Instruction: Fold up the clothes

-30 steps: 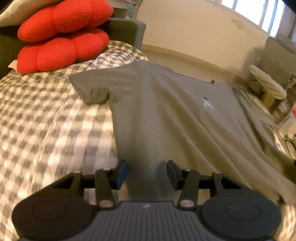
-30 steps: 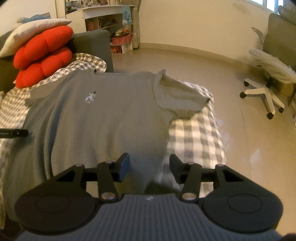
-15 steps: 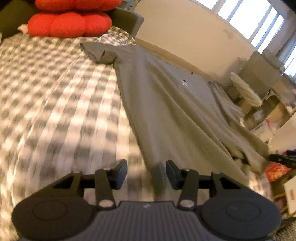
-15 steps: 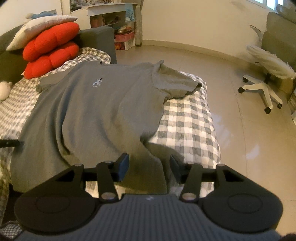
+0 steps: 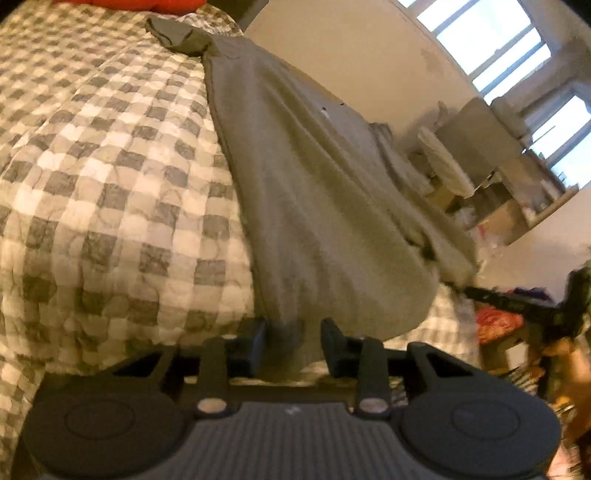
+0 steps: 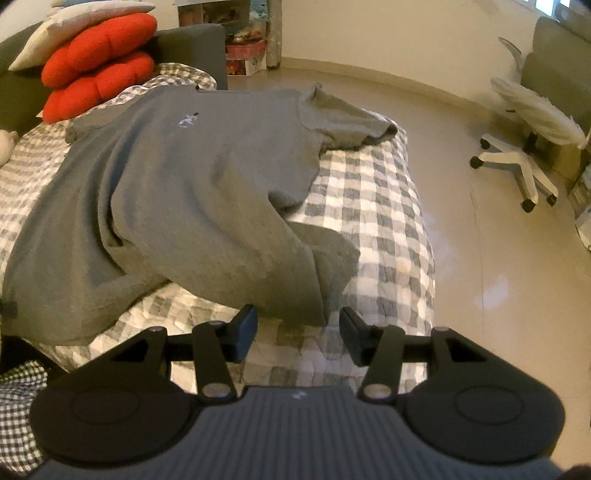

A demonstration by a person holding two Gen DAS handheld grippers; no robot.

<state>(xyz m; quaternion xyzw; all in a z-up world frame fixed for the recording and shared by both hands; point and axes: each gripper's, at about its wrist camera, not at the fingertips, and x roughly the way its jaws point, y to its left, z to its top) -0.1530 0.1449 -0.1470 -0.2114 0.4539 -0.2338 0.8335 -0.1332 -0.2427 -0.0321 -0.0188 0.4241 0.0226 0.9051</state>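
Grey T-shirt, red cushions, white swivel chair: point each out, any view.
grey T-shirt [image 6: 177,177], right wrist view, on the chest below the small white logo.
red cushions [image 6: 98,70], right wrist view, between the two stacked.
white swivel chair [image 6: 517,162], right wrist view, on its wheeled base.

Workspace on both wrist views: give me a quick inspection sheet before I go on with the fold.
Surface: checked quilt on a bed, bare on both sides of the shirt.
Job's things: grey T-shirt spread front up, wrinkled, hem nearest the cameras; one sleeve lies at the quilt's edge.
Clutter: red cushions and a pale pillow at the head end.
Grippers: left claw closing, a hem corner between its pads, which do not yet press it; right claw open just short of the other hem corner.
Cables: nothing seen.
Surroundings: tiled floor, white swivel chair, window, cluttered shelves.
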